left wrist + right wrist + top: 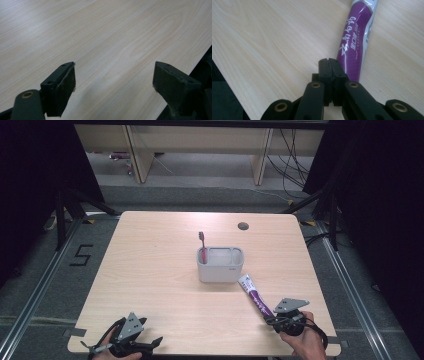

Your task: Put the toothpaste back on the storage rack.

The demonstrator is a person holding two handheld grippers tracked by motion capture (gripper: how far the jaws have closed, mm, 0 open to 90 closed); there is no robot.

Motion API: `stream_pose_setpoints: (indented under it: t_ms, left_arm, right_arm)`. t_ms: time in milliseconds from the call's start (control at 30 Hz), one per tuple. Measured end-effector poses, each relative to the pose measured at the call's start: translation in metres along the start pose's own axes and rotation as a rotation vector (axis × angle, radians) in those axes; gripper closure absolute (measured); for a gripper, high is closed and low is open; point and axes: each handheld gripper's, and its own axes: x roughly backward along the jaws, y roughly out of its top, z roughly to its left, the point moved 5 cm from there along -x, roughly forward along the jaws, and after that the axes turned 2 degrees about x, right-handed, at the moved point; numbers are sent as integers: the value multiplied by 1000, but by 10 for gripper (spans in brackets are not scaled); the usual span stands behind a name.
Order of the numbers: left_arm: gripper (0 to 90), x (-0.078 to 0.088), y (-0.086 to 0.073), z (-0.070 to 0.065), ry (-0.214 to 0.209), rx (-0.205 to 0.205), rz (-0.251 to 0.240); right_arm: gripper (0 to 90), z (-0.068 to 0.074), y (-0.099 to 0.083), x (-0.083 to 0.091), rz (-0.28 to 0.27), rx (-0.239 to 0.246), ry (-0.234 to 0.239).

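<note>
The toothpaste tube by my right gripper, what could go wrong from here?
The right gripper is shut with nothing between its jaws, and the toothpaste tube lies just beside them, so pushing forward would likely shove it rather than grasp it. The tube's far end sits near the grey holder; a push could knock that holder and its upright toothbrush.

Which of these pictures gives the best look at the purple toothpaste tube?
The right gripper view: the toothpaste tube lies close up beside the shut right gripper, its white lettering sharp. The high view shows the tube whole but small, lying on the table beside the grey holder.
</note>
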Motion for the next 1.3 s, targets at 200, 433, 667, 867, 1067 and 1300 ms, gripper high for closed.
stream_pose_setpoints:
  t_ms: [200,433,667,867,1067,1300]
  left_arm:
    - [181,0,1,-2,-6,17,-7]
    - [181,0,0,-1,0,10,4]
    - [181,0,0,-1,-4,8,8]
    - [180,-1,0,-2,-4,12,9]
    - [180,-2,0,-2,-9,14,6]
    - [180,-1,-1,0,14,4,17]
  right_arm:
    - [884,-2,0,2,0,-1,-6]
    - [828,-4,9,7,-36,6,-36]
    - [686,-5,18,4,3,32,-85]
    - [573,-13,23,-1,56,33,-118]
    - [495,-18,30,-9,84,16,-136]
    - [449,-21,41,-21,109,7,-146]
